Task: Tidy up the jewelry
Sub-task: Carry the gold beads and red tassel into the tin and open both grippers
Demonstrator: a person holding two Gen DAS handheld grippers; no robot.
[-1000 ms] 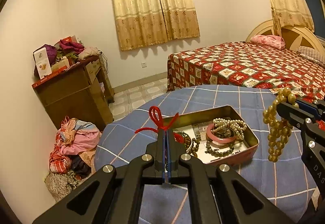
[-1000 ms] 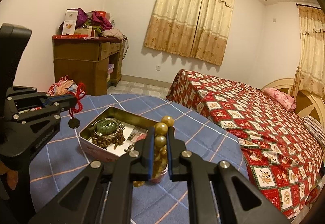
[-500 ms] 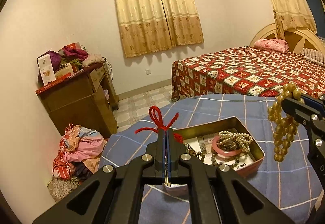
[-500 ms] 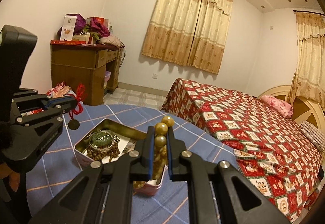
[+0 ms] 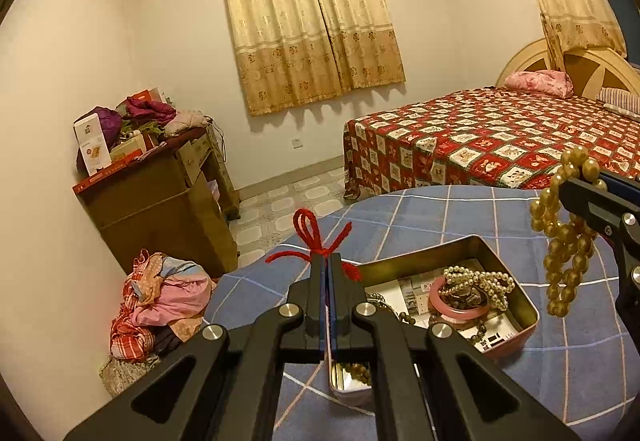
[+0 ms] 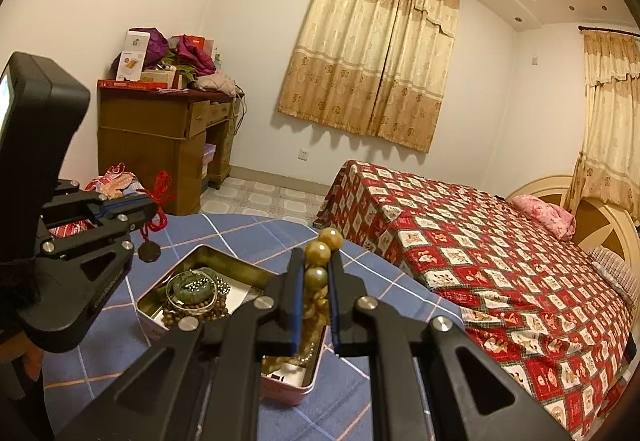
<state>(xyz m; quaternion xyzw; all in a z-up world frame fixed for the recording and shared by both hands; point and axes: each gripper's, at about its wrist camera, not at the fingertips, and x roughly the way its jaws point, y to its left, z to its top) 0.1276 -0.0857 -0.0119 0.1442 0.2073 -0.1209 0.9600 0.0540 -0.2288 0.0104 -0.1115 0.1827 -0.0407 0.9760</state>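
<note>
We start with the round tabletop (image 5: pixel 440 209), covered in a blue checked cloth, with the bed (image 5: pixel 500 133) behind it and a wooden cabinet (image 5: pixel 160 209) by the wall. On the cloth sits the open tin box (image 5: pixel 516 281), the place the jewelry belongs. Inside it we can see a pink bangle (image 5: pixel 440 307), a pale pearl string (image 5: pixel 480 279) lying over it, and dark bead strands (image 6: pixel 192 311) with a green bangle (image 6: pixel 190 287) at the other end.

Our left gripper (image 5: pixel 325 261) is fully closed on a red cord (image 5: pixel 312 237); in the right wrist view a small dark pendant (image 6: pixel 149 252) hangs from that cord above the tabletop, just beyond the box's far corner. Our right gripper (image 6: pixel 316 273) is nearly closed, pinching a golden bead bracelet (image 5: pixel 564 237) whose loops dangle over the near end of the box.

Compared with a second ago, the box sits lower and further right in the left wrist view, and more of the floor and wall shows above it: our left hand has drifted a little sideways and slightly up while keeping its grip. The right hand has hardly shifted, and neither grip has altered.

We judge that both pieces are lifted clear and neither is placed yet. The cord pendant seems to be carried away from the box, perhaps to be laid out apart. The dangling bracelet could snag the box rim when it moves.
</note>
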